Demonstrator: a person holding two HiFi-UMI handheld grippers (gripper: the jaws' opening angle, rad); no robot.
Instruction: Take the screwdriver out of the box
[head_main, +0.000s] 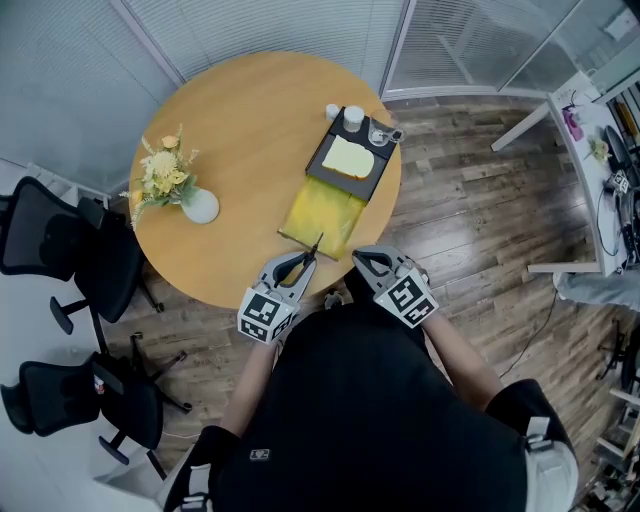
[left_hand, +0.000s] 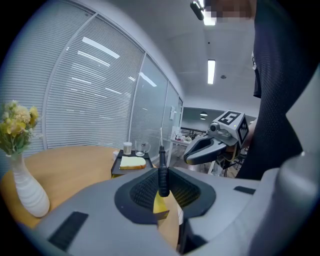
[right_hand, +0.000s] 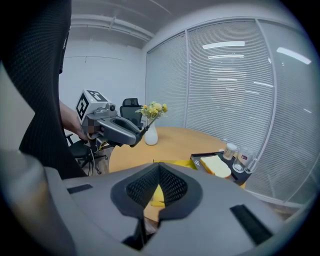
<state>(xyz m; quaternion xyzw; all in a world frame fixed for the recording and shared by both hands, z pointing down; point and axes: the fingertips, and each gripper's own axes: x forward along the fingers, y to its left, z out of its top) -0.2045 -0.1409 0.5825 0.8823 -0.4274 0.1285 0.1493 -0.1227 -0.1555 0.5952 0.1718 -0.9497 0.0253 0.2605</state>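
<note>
Left gripper (head_main: 303, 264), down by the person's chest, is clamped on the screwdriver (left_hand: 162, 172) handle. The shaft runs straight out past the tips toward the yellow box (head_main: 322, 212) just ahead on the table (head_main: 240, 130). Looks lifted clear to me. Right gripper (head_main: 362, 259) is alongside, jaws pinched together on nothing.

Left claw (head_main: 308, 260) grips the screwdriver (left_hand: 163, 175); right claw (head_main: 360, 260) closed, empty.
</note>
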